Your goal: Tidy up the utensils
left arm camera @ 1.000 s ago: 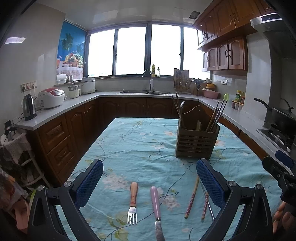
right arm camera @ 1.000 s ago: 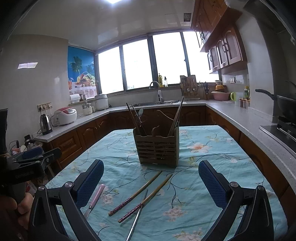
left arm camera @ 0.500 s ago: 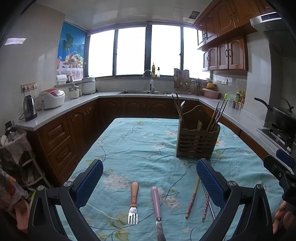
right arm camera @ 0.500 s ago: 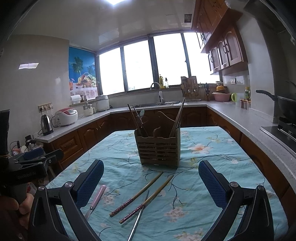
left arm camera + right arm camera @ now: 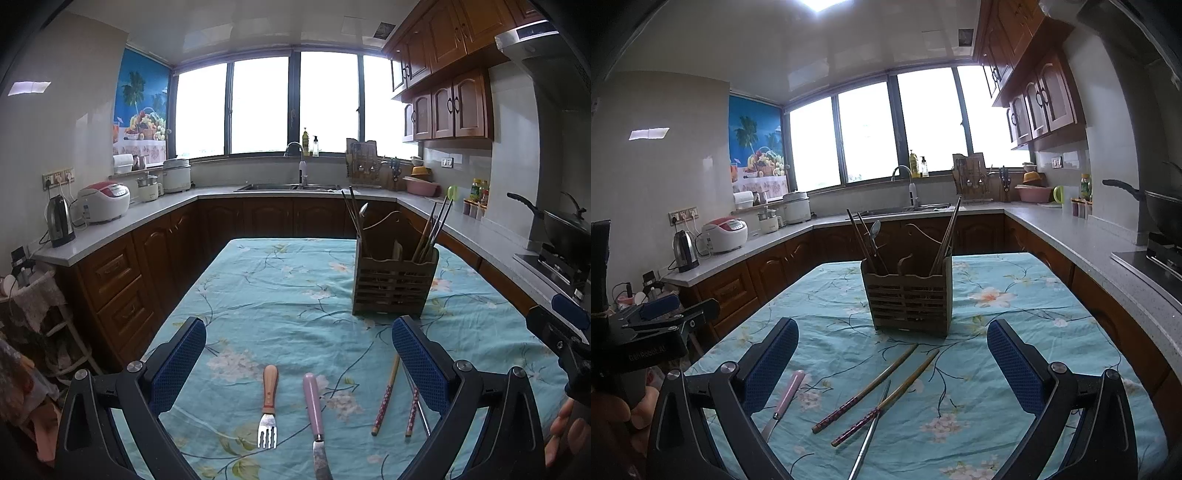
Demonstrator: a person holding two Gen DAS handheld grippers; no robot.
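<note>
Fork point(image 5: 268, 406) between parted fingers point(image 5: 180, 365) (untouched)

The left gripper point(image 5: 299, 360) fills the lower frame, blue pads point(image 5: 177, 365) spread wide. The right gripper point(image 5: 892, 362) gapes likewise. A hand point(image 5: 565, 432) shows at lower right.

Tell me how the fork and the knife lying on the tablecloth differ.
The fork has a short wooden handle; the knife has a longer pink one. The fork ends in tines, the knife in a flat blade that runs out of the left wrist view. The fork lies left of the knife. Both lie flat, apart, handles pointing toward the wooden utensil holder.
</note>
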